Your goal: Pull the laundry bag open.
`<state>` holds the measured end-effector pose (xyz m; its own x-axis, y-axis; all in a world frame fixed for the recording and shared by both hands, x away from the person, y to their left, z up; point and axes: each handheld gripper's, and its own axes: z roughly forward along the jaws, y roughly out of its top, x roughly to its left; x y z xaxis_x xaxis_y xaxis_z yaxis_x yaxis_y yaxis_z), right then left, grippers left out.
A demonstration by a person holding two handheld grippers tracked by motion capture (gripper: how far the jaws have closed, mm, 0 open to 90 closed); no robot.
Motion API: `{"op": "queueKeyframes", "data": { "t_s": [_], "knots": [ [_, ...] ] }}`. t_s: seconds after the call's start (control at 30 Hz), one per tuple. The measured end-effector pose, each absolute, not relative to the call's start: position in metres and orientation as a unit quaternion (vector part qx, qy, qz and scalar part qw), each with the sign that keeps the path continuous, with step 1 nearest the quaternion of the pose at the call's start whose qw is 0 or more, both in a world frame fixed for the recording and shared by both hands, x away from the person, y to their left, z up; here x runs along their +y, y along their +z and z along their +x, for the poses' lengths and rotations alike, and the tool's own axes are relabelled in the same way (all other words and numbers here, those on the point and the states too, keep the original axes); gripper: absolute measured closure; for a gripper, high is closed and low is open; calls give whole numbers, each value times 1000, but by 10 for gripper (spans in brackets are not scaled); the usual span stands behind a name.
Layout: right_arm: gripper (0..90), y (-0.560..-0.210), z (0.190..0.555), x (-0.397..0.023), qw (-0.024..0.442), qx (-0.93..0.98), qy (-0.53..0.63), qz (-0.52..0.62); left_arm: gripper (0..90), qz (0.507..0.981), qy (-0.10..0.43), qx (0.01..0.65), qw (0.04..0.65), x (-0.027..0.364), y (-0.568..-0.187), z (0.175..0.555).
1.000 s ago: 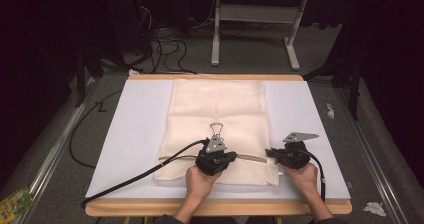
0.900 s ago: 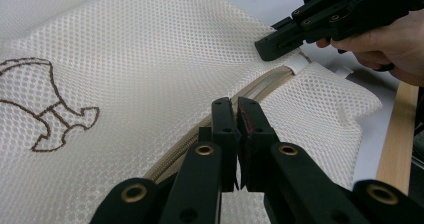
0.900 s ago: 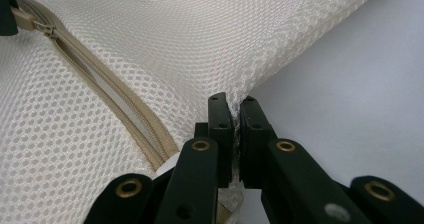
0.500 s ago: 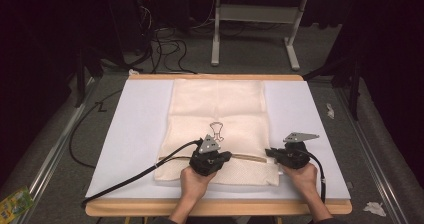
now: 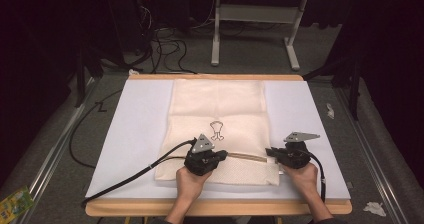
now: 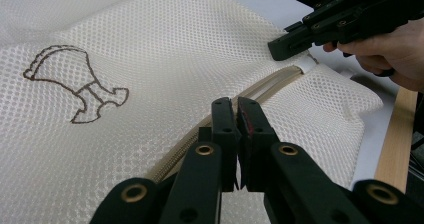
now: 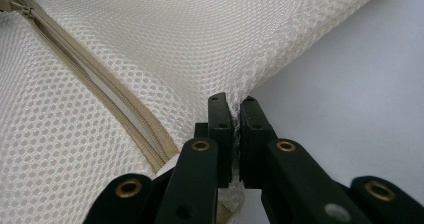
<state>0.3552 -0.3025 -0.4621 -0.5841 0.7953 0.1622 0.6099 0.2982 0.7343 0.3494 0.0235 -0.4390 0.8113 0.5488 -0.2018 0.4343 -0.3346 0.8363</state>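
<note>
With the limp, light mesh laundry bag (image 5: 217,109) lying flat mid-table toward the near edge, we keep our right claw (image 7: 236,109) clamped on its corner fabric and our left claw (image 6: 236,109) pinched shut at its zipper (image 6: 272,86), the firmest holds.

Zip pull (image 6: 235,115) behind left jaws

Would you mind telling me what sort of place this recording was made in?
Probably a lab or workshop set up for recording, not a home. A mesh laundry bag lies on a white-covered table, a bare metal desk frame stands behind on grey carpet, and loose cables trail over the floor in a dark room.
</note>
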Motion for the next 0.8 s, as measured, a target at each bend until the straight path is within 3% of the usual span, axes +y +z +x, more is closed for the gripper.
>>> {"op": "queueKeyframes", "data": {
  "t_s": [0.8],
  "knots": [
    [874,-467,355,-303,109,790,415,437,871,813,49,313,489,39,-437,347]
  ]
}}
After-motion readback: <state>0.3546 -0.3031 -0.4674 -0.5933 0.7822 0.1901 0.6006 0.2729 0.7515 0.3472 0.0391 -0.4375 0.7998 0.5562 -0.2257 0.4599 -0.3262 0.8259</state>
